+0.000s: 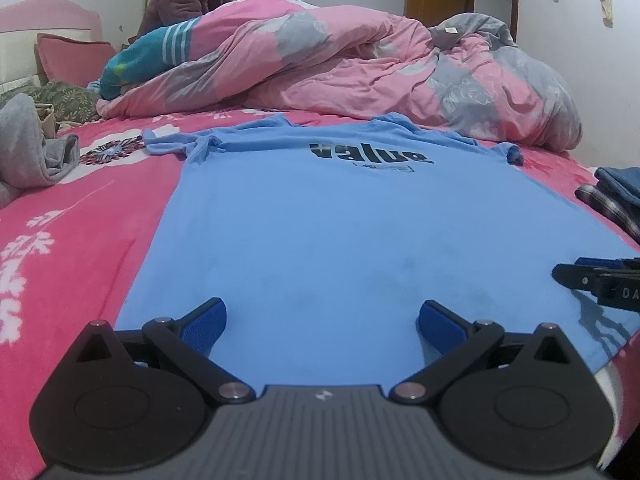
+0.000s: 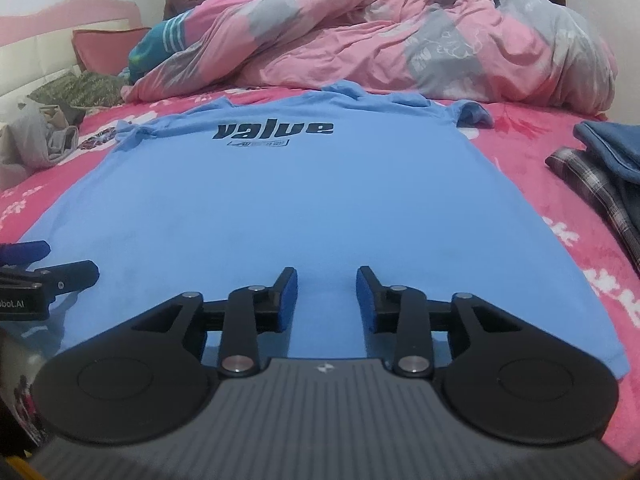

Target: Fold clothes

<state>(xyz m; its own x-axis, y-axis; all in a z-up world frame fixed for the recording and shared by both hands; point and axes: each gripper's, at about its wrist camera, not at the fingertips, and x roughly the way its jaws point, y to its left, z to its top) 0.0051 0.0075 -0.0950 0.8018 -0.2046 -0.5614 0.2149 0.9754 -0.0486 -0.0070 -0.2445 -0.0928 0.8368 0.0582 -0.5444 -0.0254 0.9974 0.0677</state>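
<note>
Left gripper (image 1: 322,320) jaws spread wide and empty over the hem, right gripper (image 2: 327,300) jaws partly apart, gripping nothing, light blue cotton T-shirt (image 1: 344,216) printed "value" lying flat on pink floral bedsheet (image 1: 72,216), rumpled pink-and-grey quilt (image 2: 400,40) beyond

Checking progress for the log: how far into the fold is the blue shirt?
Done: blue T-shirt lies spread flat on the pink bedsheet, print up. In hand: nothing; left gripper and right gripper sit over the near hem, jaws open. Left: every fold; sleeves out, no crease yet.
</note>
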